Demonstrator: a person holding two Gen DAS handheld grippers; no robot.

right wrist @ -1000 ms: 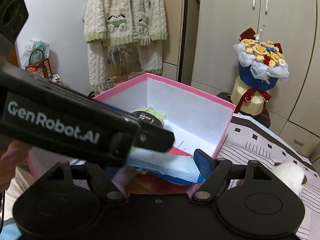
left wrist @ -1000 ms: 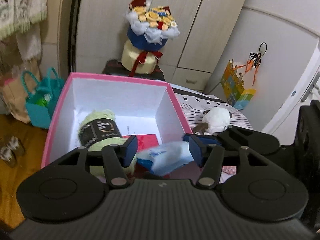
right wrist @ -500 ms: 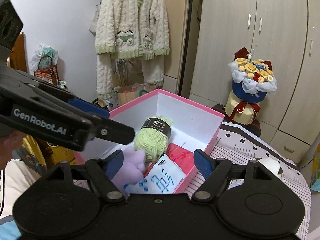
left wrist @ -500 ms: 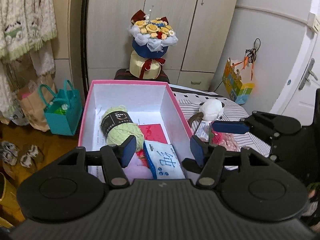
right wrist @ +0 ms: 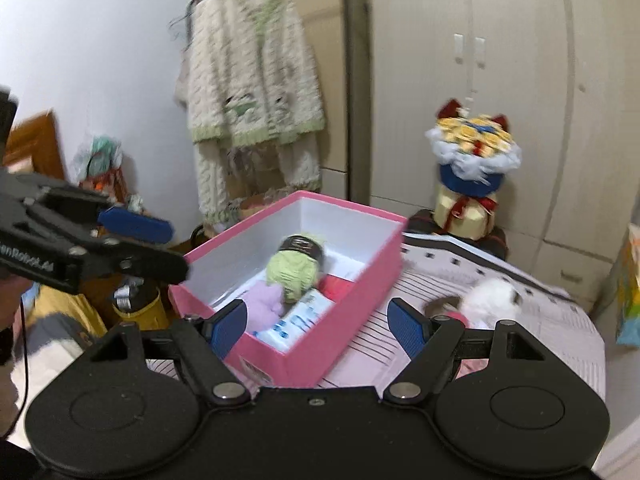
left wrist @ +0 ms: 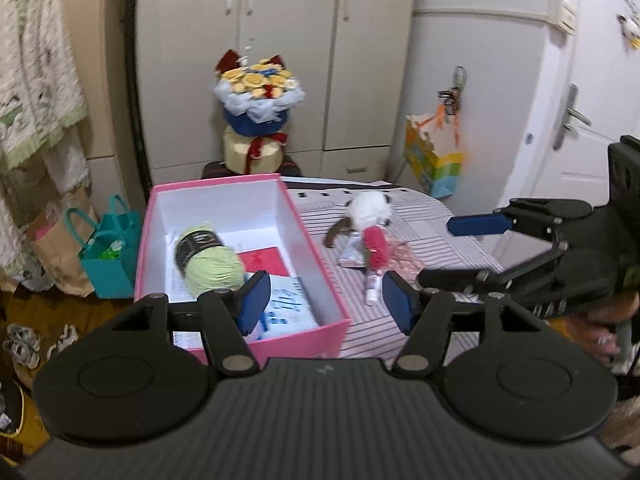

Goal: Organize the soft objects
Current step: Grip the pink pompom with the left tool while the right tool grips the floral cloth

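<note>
Left wrist view, L to R, relative to left gripper [left wrist: 322, 306]: pink box [left wrist: 320, 280] ahead-left of the jaws, open-topped, already stocked w/ green yarn ball [left wrist: 212, 266] (dark label band), red flat item [left wrist: 266, 258] on the floor beside it, and blue-white packet [left wrist: 286, 308] at the near end, just beyond the left pad. Left gripper jaws have just been opening; now parted about midway, nothing between them. Ahead-right on striped cloth [left wrist: 440, 240], still outside the box: white plush [left wrist: 368, 208], red fuzzy item [left wrist: 376, 246] touching a small pale pack, exact type unclear due to blur, plus pinkish soft bit beside it. Far right: right gripper [left wrist: 440, 250], jaws wide, empty. Right wrist view, L to R, relative to right gripper [right wrist: 316, 326]: left gripper seen at upper left, empty; box straight ahead, holding lilac soft item [right wrist: 264, 302] nearest the left pad, yarn behind it, packet nearest the jaws, red item toward far side. Right gripper jaws wide, holding nothing. White plush [right wrist: 494, 294] ahead-right on cloth, well apart from box. Status est.: 4 items binned; plush, red fuzzy item and the small bits beside them remain. Judged roughly half done; next pick prob. from the cluster right of box.
</note>
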